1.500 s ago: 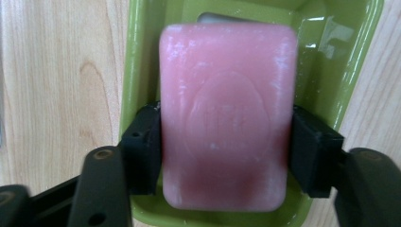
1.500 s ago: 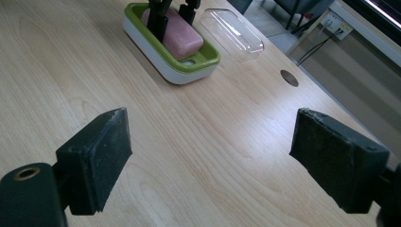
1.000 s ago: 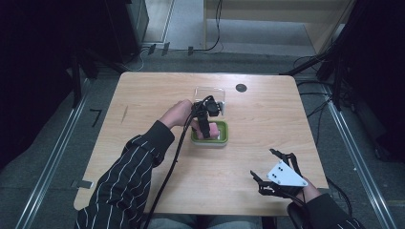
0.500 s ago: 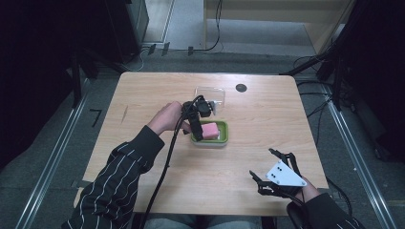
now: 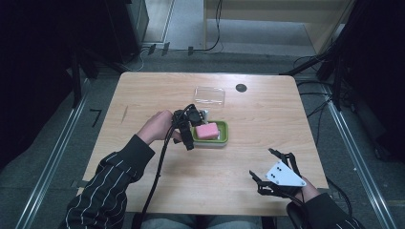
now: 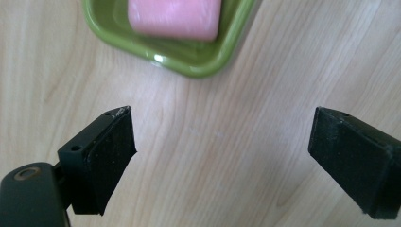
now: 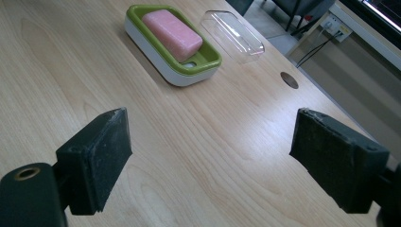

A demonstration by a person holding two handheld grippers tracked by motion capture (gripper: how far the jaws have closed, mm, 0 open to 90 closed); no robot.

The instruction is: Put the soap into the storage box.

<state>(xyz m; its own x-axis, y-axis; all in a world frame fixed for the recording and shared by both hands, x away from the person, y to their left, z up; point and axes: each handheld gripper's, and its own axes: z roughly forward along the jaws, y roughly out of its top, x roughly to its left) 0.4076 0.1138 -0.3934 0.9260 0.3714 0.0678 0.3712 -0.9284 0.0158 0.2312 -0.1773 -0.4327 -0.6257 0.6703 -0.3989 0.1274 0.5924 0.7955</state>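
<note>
Soap [image 5: 207, 130] – pink bar in green dish [image 5: 224, 134], at twelve o'clock of spread, empty left gripper [image 6: 222, 142]; right gripper [image 7: 210, 158] released; pale wooden table [image 5: 248, 119].

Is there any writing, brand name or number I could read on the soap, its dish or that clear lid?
None: no readable text anywhere.
The pink soap shows a plain face with no stamp.
The green dish and the clear lid carry no label.
The wooden table shows grain and a dark round hole, no marks.
</note>
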